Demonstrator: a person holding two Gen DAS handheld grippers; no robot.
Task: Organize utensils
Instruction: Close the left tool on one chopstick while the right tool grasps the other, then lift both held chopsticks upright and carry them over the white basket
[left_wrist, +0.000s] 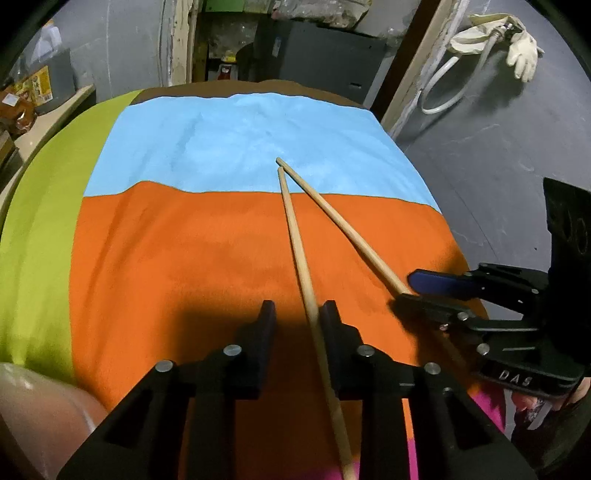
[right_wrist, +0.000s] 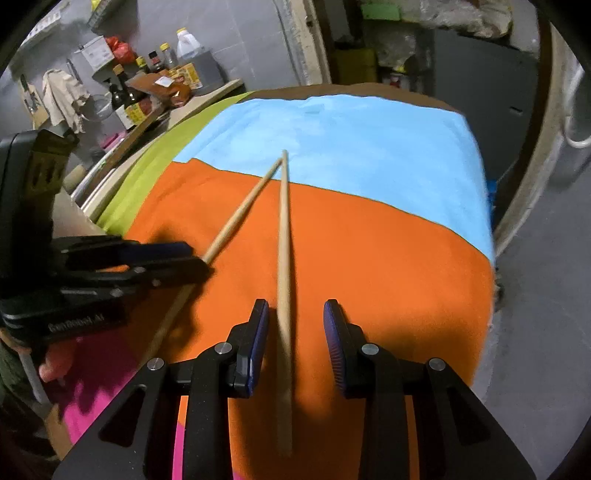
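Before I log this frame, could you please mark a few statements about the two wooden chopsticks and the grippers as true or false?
1. The far tips of the two wooden chopsticks nearly meet. True.
2. Those tips are over the orange panel. False: they are over the light blue panel of the cloth.
3. Each gripper has one chopstick between its fingers. True, for the left gripper and the right gripper.
4. The right gripper is clamped shut. False: its jaws stand apart, wider than the chopstick.

Left gripper (left_wrist: 295, 317) jaws straddle one chopstick (left_wrist: 299, 254); right gripper (left_wrist: 424, 291) seemingly pinches the other chopstick (left_wrist: 340, 221).
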